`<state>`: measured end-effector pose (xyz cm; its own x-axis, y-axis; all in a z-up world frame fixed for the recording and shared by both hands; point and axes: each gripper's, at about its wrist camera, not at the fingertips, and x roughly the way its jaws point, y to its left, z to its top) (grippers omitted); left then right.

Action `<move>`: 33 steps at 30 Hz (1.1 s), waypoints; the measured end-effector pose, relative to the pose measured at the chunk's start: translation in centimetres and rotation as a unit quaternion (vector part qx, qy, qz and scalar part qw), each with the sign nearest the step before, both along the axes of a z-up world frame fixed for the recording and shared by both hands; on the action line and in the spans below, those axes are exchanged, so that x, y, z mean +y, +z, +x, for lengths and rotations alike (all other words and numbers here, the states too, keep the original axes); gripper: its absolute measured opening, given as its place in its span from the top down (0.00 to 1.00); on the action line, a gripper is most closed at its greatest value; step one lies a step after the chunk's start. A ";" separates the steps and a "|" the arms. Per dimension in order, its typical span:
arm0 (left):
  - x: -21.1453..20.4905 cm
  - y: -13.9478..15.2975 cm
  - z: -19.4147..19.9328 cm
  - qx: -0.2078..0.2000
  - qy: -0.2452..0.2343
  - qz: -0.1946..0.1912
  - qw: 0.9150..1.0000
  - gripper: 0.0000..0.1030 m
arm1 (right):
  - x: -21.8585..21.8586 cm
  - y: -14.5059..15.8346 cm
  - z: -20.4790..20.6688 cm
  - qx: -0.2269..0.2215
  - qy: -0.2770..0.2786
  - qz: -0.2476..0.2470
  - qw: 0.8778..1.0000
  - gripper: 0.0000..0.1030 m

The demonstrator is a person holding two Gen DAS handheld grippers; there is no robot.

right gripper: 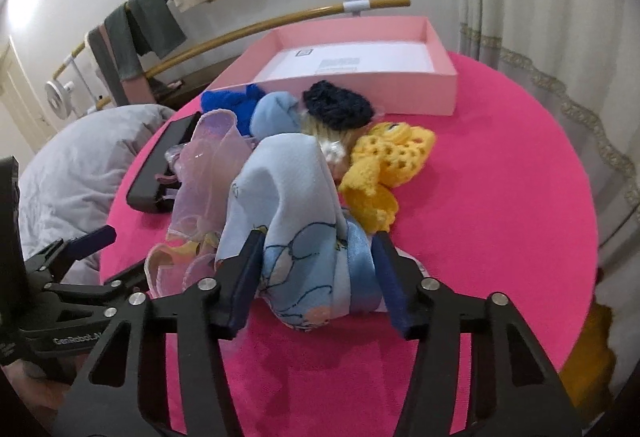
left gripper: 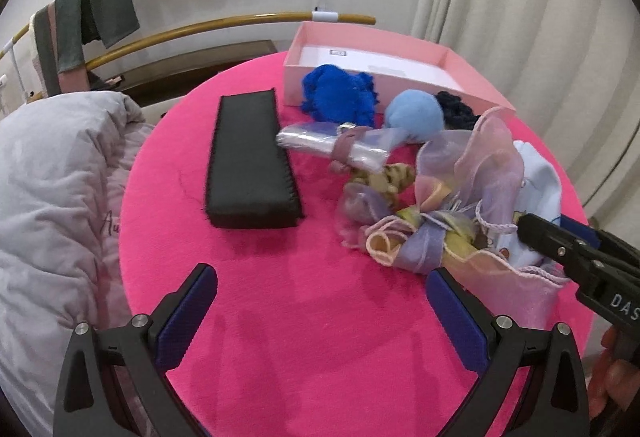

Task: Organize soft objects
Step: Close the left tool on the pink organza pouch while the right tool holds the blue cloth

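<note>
Overhead nothing shows but pale wall, a long curtain [right gripper: 532, 9] and a rail rack [left gripper: 280, 17] hung with clothes, its left end bent away by the lens. A grey quilt [left gripper: 52, 173] lies left of the round pink table [left gripper: 312, 317], both cut off at the frame edge. At the table's far side stands an open pink box [right gripper: 360, 57]; what is printed on the white sheet in its bottom is too blurred to read. A black pad [left gripper: 250, 161] lies flat to the left of the heap of soft things.

That heap hides much of itself: a blue yarn piece [left gripper: 340, 93], a pale blue ball [left gripper: 416, 115] and a dark knit piece [right gripper: 338, 105] sit against the box wall, a yellow crochet piece [right gripper: 384, 165] shows only from the right wrist, and a sheer lilac scarf [left gripper: 472, 173] covers smaller items that I cannot make out.

Nearest, the light blue printed cloth [right gripper: 288, 221] sits bunched between the right gripper [right gripper: 316, 257] fingers, whose dark blue pads [right gripper: 390, 285] press its sides, grasping it. The left gripper [left gripper: 320, 301] hangs spread wide over bare pink felt, nothing between its fingers, with the lilac scarf's hem just beside its right pad.
</note>
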<state>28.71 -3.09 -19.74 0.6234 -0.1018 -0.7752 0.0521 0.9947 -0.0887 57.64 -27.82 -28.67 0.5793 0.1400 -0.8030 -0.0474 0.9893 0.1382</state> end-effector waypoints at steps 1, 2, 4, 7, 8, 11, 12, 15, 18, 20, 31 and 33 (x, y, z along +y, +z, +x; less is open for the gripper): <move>-0.2 0.0 0.0 -0.002 -0.004 -0.002 1.000 0.00 | -0.1 0.1 -0.1 -0.001 -0.001 -0.005 1.000 0.53; -0.4 0.1 0.0 -0.003 -0.008 -0.003 1.000 0.00 | -0.3 0.1 -0.1 -0.001 -0.001 -0.005 1.000 0.53; -0.8 0.1 -0.1 -0.006 -0.016 -0.007 1.000 0.00 | -0.7 0.3 -0.2 -0.003 -0.005 -0.003 1.000 0.56; -1.5 0.1 -0.1 -0.006 -0.027 -0.016 0.999 0.00 | -1.4 0.9 -0.3 -0.007 -0.011 -0.005 1.000 0.57; -1.8 0.0 0.0 -0.004 -0.032 -0.019 0.999 0.00 | -1.7 0.9 -0.3 -0.004 -0.011 -0.005 1.000 0.57; -2.6 -0.3 0.8 0.003 -0.042 -0.030 0.999 0.00 | -2.4 0.5 0.0 0.005 -0.005 0.009 1.000 0.54; -2.8 -0.3 1.0 0.005 -0.045 -0.038 0.998 0.00 | -2.5 0.4 0.1 0.009 -0.003 0.014 1.000 0.49; -3.0 -0.7 1.7 0.001 -0.045 -0.051 0.998 0.00 | -2.3 0.1 0.6 0.018 0.004 0.007 1.000 0.46; -2.5 -1.5 3.2 0.015 -0.026 -0.048 0.998 0.00 | -2.9 -0.6 1.5 0.022 0.005 0.024 0.999 0.37; -2.6 -2.1 3.9 0.021 -0.023 -0.039 0.999 0.00 | -2.3 -1.4 2.0 0.031 0.020 0.018 0.999 0.39; -6.4 -2.8 4.7 0.019 -0.059 0.000 0.998 0.00 | -3.5 -0.1 -0.3 0.029 -0.004 -0.024 0.999 0.56; -7.0 -2.9 5.1 0.022 -0.060 0.006 0.998 0.00 | -3.7 -0.1 -0.3 0.031 -0.005 -0.027 0.999 0.55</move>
